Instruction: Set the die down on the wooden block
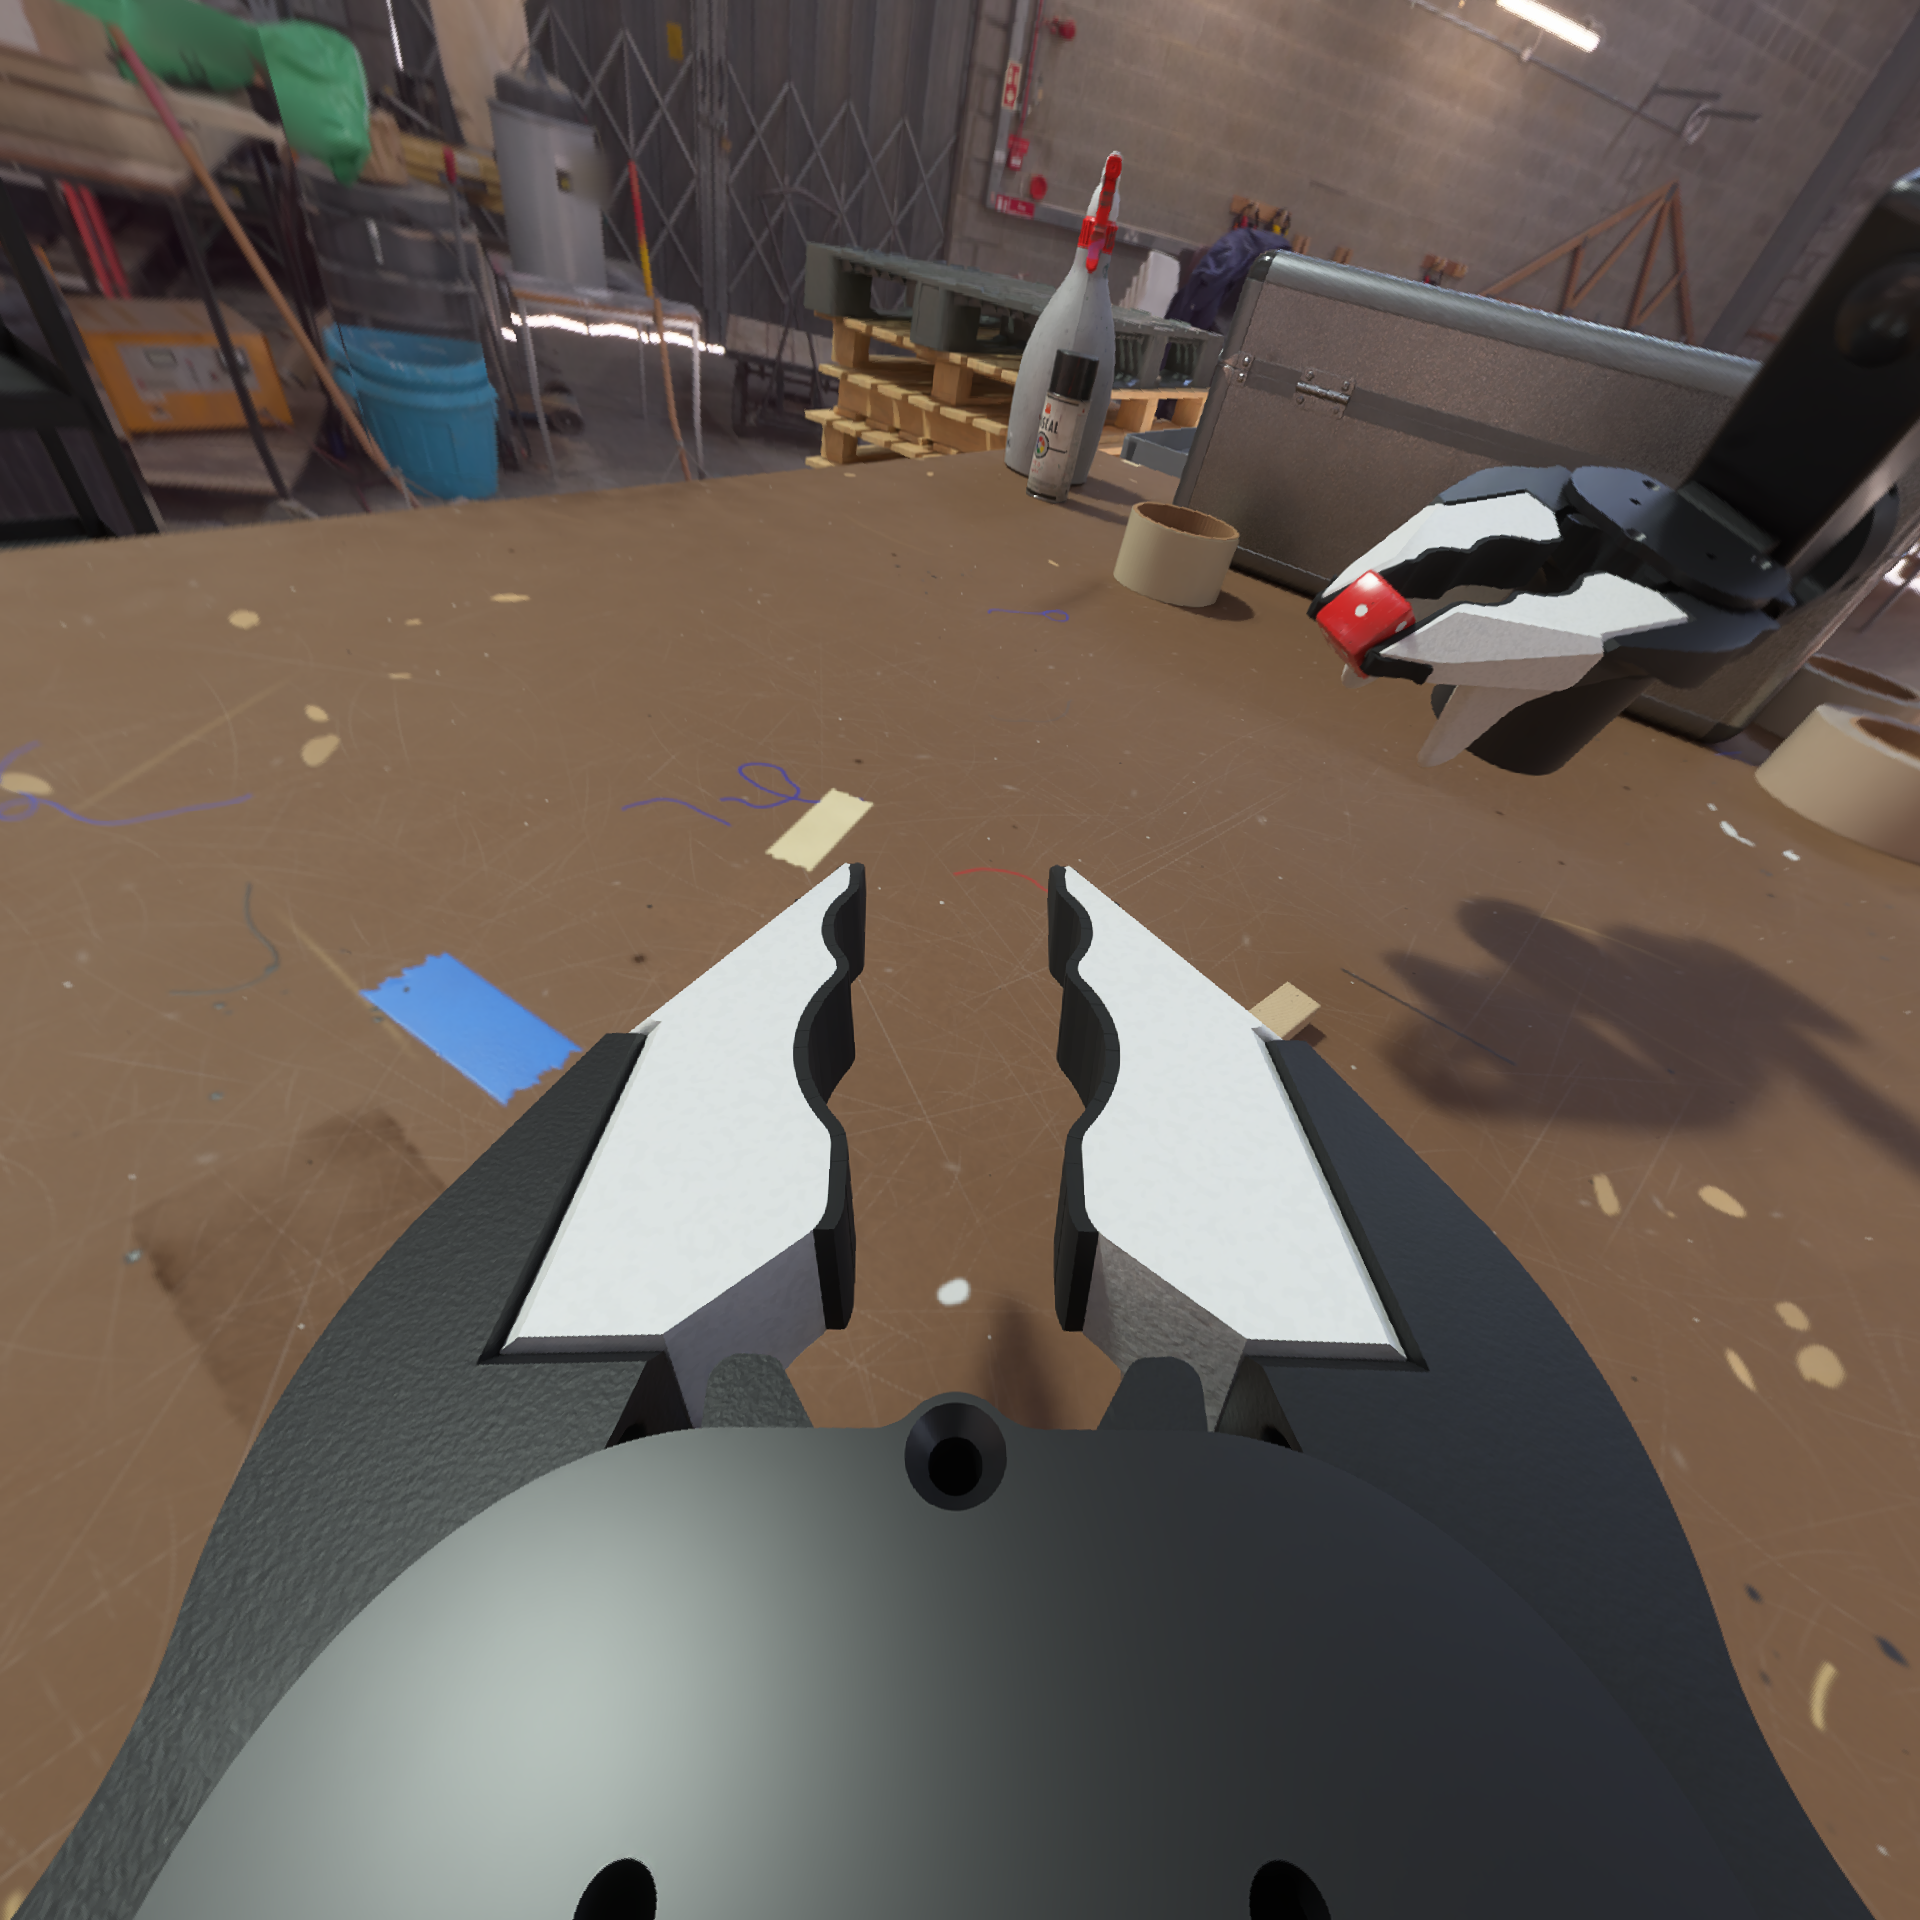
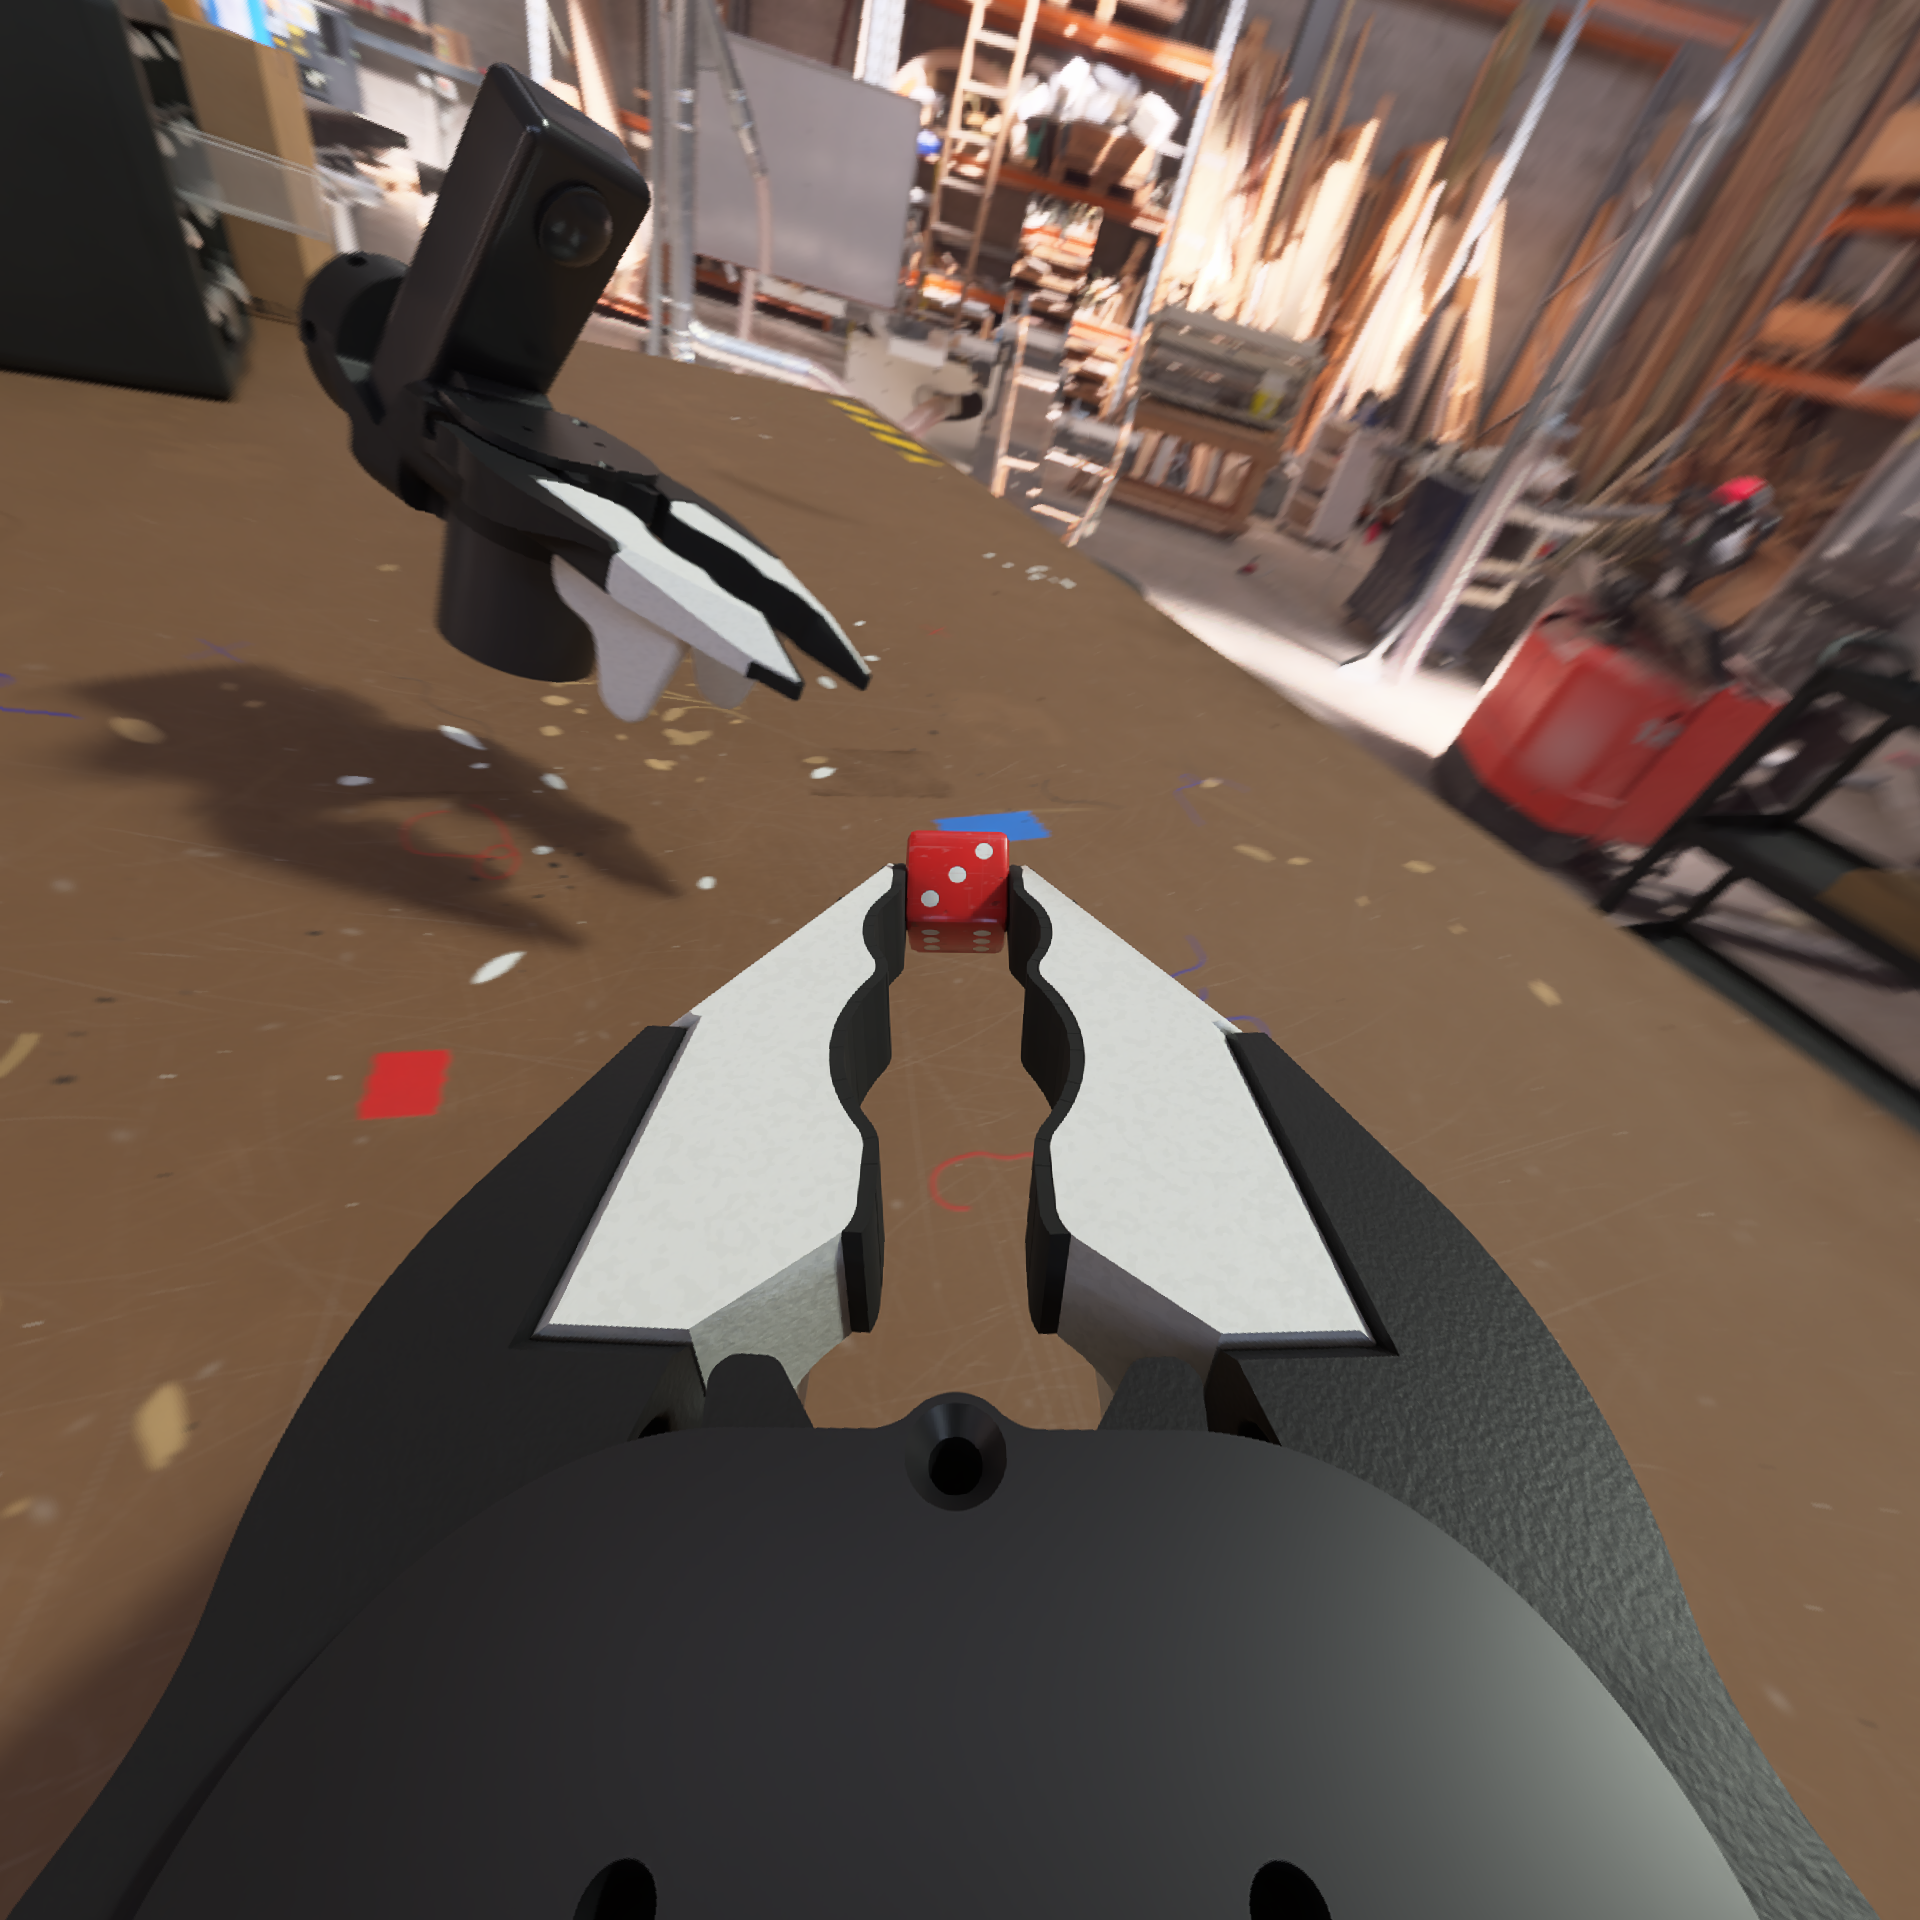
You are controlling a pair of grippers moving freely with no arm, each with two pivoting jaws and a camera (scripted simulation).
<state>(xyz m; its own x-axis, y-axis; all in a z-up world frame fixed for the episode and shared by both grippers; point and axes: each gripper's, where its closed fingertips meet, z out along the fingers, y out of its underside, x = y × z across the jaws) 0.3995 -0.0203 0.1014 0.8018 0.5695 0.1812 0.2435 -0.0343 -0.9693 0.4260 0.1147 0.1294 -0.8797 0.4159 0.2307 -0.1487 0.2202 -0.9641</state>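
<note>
Die [image 1: 1363, 615] first: from the left wrist view it sits red and small, pinched at the tips of the right claw [image 1: 1369, 636], which hangs above the bench [image 1: 623, 675] well off to the right, near a metal case [image 1: 1455, 436]. The left claw [image 1: 956, 883] is spread with nothing in it, above the brown top. A small pale block [image 1: 1285, 1008], likely the wooden block, peeks out just beside its right finger, flat on the bench. So the pickup looks done; the carry over to the block and the setting down are left, as I judge it. Tape rolls [image 1: 1176, 551], a spray can [image 1: 1062, 426] and a white bottle [image 1: 1070, 322] stand at the far edge. A blue tape patch [image 1: 468, 1023] and a cream strip [image 1: 819, 828] lie on the scuffed, paint-flecked board. Beyond are pallets, blue tubs and a folding gate.

From the right wrist view, the right claw [image 2: 957, 883] grips the die [image 2: 956, 878] between its very tips, clear of the bench [image 2: 1351, 1195], a white-spotted face up. The left claw [image 2: 831, 675] hangs to the left, parted slightly, throwing a dark shadow. No block shows here. A red patch [image 2: 405, 1083] and the blue tape [image 2: 992, 826] mark the surface. Timber racks, ladders and a red machine [image 2: 1610, 727] fill the blurred workshop behind.
</note>
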